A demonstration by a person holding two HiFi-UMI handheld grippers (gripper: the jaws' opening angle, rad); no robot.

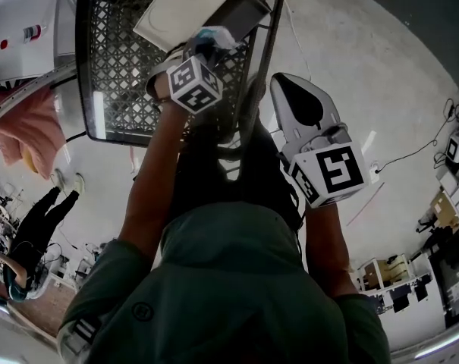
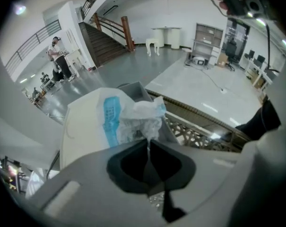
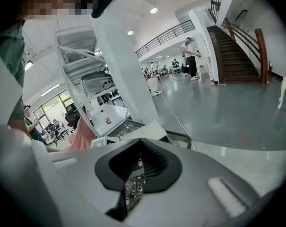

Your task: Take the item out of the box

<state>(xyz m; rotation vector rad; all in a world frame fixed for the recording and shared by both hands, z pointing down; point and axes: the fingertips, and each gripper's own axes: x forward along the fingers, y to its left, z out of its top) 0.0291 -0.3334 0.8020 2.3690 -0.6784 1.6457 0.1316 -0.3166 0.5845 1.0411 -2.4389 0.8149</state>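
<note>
A white cardboard box (image 1: 190,7) lies tilted in a black mesh cart (image 1: 115,59). A crumpled white plastic packet with blue print (image 2: 133,119) sticks out of the box (image 2: 83,126). My left gripper (image 2: 149,143) is shut on the packet's bunched end, right at the box's opening; in the head view the left gripper (image 1: 208,45) reaches over the cart with the packet (image 1: 214,35) at its tip. My right gripper (image 1: 290,89) hangs beside the cart's right rim, apart from the box, its jaws together with nothing in them. Through the right gripper (image 3: 139,144) some cart mesh shows.
The cart's rim (image 3: 180,136) stands just ahead of the right gripper. A pink cloth (image 1: 24,127) hangs at the left beside white shelving (image 3: 81,70). A person (image 1: 32,226) stands on the grey floor at lower left. A staircase (image 2: 105,41) rises far behind.
</note>
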